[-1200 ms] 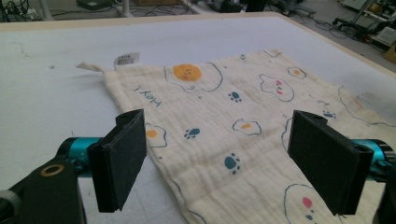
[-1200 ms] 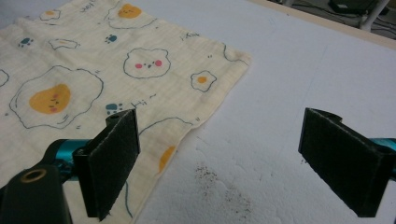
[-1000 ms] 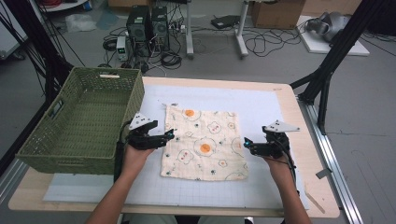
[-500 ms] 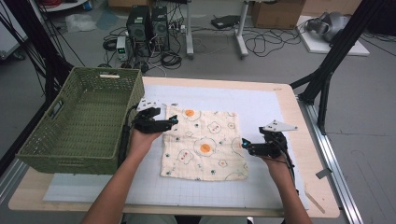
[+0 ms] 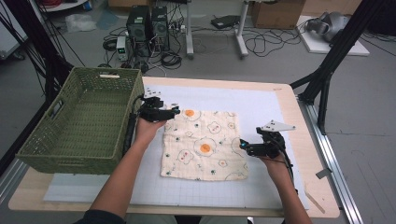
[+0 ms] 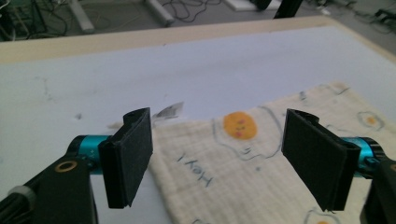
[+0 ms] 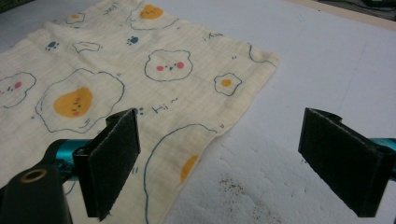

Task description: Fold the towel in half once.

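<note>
Along the near edge of the desk (image 5: pixel 74 198) there's a bare strip of pale mat, then the soft cream cloth (image 5: pixel 203 144) with fried-egg prints lies flat in the middle. The right gripper (image 5: pixel 243 145) sits at the cloth's right edge, jaws wide and holding nothing. Farther back, the left gripper (image 5: pixel 175 110) hovers at its far-left corner, jaws just eased in a touch but wide apart and empty, beside the woven green basket (image 5: pixel 70 135) on the desk's left edge.

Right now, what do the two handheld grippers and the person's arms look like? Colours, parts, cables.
Both are black. The left gripper and right gripper each carry a grey three-cornered plate on top and trail a black cable. In the gripper views, the jaws end in flat black rectangular pads on teal-blue metal stubs. Forearms are bare; a dark sleeve shows on the left arm.
</note>
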### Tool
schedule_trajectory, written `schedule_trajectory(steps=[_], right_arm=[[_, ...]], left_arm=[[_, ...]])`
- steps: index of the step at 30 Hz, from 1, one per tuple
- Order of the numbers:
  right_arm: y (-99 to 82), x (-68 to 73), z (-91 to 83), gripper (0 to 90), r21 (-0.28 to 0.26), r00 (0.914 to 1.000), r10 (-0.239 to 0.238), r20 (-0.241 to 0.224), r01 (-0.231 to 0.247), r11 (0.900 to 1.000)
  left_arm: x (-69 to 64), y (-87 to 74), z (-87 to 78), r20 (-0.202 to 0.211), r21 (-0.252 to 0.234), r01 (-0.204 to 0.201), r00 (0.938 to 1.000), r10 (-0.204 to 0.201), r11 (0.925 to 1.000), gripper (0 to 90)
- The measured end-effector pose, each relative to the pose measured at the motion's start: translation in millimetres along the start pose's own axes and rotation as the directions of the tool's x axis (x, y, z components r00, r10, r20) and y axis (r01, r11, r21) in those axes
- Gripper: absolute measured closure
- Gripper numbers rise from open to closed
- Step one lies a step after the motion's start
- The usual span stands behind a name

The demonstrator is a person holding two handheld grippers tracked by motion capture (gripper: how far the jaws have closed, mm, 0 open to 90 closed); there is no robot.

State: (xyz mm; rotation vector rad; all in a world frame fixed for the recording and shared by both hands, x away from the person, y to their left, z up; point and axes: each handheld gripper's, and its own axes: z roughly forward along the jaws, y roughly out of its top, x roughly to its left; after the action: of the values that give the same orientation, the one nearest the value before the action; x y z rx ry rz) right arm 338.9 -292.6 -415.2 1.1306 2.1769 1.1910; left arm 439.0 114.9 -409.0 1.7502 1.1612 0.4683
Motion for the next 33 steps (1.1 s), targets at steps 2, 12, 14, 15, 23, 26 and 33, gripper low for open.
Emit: schedule_trajectory(steps=[2, 12, 14, 15, 23, 26, 33], right_arm=[[0.0, -0.4, 0.2, 12.0, -0.001, 1.0000, 0.002, 0.000, -0.002, 1.0000], [-0.3, 0.7, 5.6, 12.0, 0.014, 1.0000, -0.006, -0.007, 0.006, 0.9999], [-0.7, 0.5, 6.3, 12.0, 0.022, 1.0000, 0.002, -0.009, -0.002, 0.9998], [-0.9, 0.3, 6.7, 12.0, 0.024, 1.0000, 0.001, -0.009, -0.001, 0.9997], [-1.3, 0.7, 8.2, 12.0, 0.030, 0.9999, 0.000, -0.013, 0.000, 0.9996], [-1.5, 0.6, 8.3, 12.0, 0.033, 0.9999, -0.003, -0.012, 0.003, 0.9995], [0.9, -7.2, 18.2, 12.0, 0.047, 0.9976, 0.029, 0.063, -0.032, 0.9984]], left_arm=[[3.5, -1.7, 3.5, -0.012, -0.003, 0.005, 0.9999, -0.005, 1.0000, 27.3], [20.1, -19.5, 30.7, -0.101, 0.094, 0.052, 0.9940, -0.042, 0.9942, 40.7], [20.5, -21.3, 33.6, -0.109, 0.103, 0.050, 0.9933, -0.038, 0.9935, 42.6], [21.3, -22.0, 34.8, -0.110, 0.105, 0.053, 0.9931, -0.041, 0.9931, 43.4], [17.1, -14.5, 46.8, -0.133, 0.181, -0.026, 0.9899, 0.050, 0.9831, 47.9], [17.1, -14.7, 47.4, -0.162, 0.176, -0.037, 0.9846, 0.066, 0.9837, 56.4], [14.6, -15.7, 47.4, -0.117, 0.173, -0.063, 0.9896, 0.084, 0.9828, 85.5]])
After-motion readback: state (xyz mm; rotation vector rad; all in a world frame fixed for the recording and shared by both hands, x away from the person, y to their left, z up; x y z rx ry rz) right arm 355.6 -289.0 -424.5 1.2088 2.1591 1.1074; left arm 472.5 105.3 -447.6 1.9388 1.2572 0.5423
